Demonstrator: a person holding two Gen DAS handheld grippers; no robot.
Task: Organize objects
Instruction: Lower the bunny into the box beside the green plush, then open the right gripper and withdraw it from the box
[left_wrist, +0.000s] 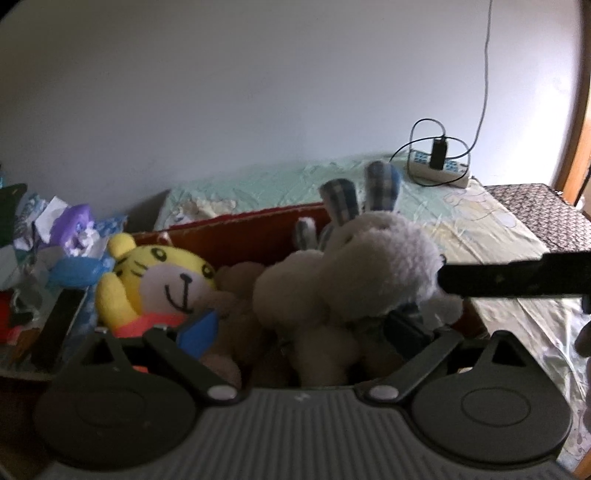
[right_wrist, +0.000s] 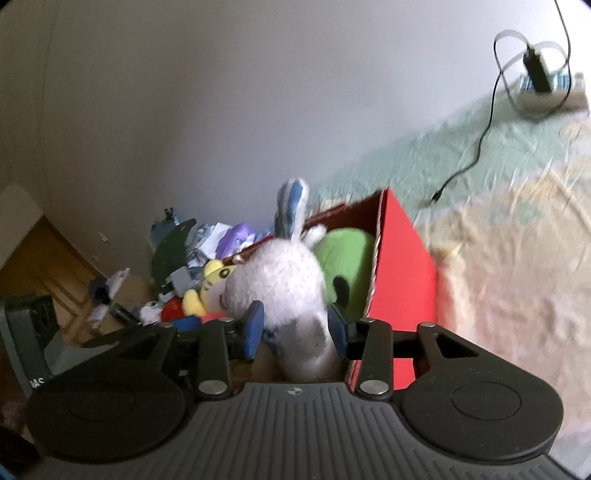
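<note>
Now right claw (right_wrist: 295, 328) clamped on grey plush rabbit (right_wrist: 284, 284) over red box (right_wrist: 402, 258).

Both wrist views sit close above the red box (left_wrist: 236, 229) on the bed (left_wrist: 480, 229), facing the wall. Both catch the grey rabbit (right_wrist: 284, 280), yellow tiger (left_wrist: 162, 273) and power strip (left_wrist: 439, 168).

Legible text: only the white letters "AS", cut off by other parts, on the dark grey device (right_wrist: 26, 343) at the near left of my right wrist view. I can read no other label, brand or number.
</note>
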